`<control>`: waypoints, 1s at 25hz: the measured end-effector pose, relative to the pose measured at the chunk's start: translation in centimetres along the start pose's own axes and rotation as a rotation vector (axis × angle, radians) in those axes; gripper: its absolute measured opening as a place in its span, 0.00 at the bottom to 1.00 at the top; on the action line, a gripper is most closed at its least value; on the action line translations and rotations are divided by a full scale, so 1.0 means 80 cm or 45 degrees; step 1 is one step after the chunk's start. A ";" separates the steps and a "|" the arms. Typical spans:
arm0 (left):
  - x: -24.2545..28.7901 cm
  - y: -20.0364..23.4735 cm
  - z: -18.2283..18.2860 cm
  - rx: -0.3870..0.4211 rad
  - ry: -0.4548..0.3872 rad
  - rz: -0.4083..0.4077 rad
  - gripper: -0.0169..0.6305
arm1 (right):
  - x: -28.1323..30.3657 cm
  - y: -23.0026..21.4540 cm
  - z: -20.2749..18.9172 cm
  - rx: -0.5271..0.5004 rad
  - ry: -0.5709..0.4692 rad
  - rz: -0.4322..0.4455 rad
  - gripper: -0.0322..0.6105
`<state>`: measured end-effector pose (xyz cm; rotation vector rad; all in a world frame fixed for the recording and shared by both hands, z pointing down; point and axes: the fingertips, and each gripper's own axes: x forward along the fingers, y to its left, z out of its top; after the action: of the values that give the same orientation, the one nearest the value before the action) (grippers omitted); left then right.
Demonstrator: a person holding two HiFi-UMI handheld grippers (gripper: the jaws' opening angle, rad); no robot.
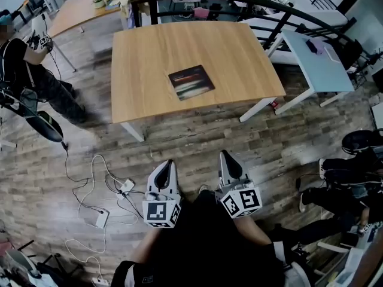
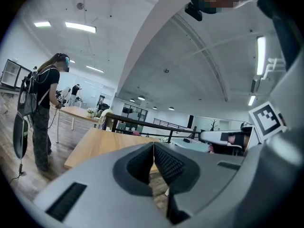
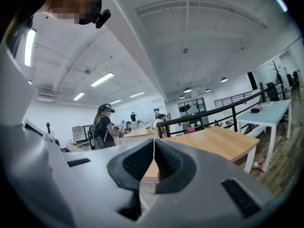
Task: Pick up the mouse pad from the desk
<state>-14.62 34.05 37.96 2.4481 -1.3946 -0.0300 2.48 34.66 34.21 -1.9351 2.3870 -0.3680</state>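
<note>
A dark mouse pad (image 1: pixel 191 82) with a streaked print lies flat near the front middle of the wooden desk (image 1: pixel 149 52). Both grippers hang over the floor well short of the desk's near edge. My left gripper (image 1: pixel 169 162) is shut and empty, its jaws pressed together. My right gripper (image 1: pixel 224 154) is also shut with nothing in it. In the left gripper view the shut left gripper (image 2: pixel 154 144) points at the desk (image 2: pixel 102 141). In the right gripper view the shut right gripper (image 3: pixel 154 140) points at the desk (image 3: pixel 223 141). The mouse pad does not show in either gripper view.
A person (image 1: pixel 36 76) with a backpack stands left of the desk. A light blue table (image 1: pixel 317 61) stands to the right, a black railing (image 1: pixel 239 2) behind. Cables and a power strip (image 1: pixel 102 217) lie on the floor at left. A seated person (image 1: pixel 353 184) is at right.
</note>
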 end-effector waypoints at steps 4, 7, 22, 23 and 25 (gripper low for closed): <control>0.007 0.014 -0.001 -0.010 0.009 -0.026 0.06 | 0.006 0.001 -0.006 0.004 -0.001 -0.047 0.10; 0.014 0.023 -0.001 -0.016 0.026 -0.034 0.06 | 0.014 0.000 -0.009 0.010 0.011 -0.068 0.10; 0.136 0.059 0.007 -0.005 0.065 0.057 0.06 | 0.144 -0.068 -0.005 0.015 0.053 0.020 0.10; 0.150 0.062 0.009 -0.010 0.070 0.070 0.06 | 0.158 -0.076 -0.003 0.013 0.064 0.030 0.10; 0.177 0.067 0.012 -0.018 0.079 0.096 0.06 | 0.186 -0.092 -0.002 0.017 0.087 0.054 0.10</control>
<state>-11.85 19.35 40.59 2.3621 -1.4532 0.0526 6.28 18.88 37.60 -1.8934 2.4561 -0.4545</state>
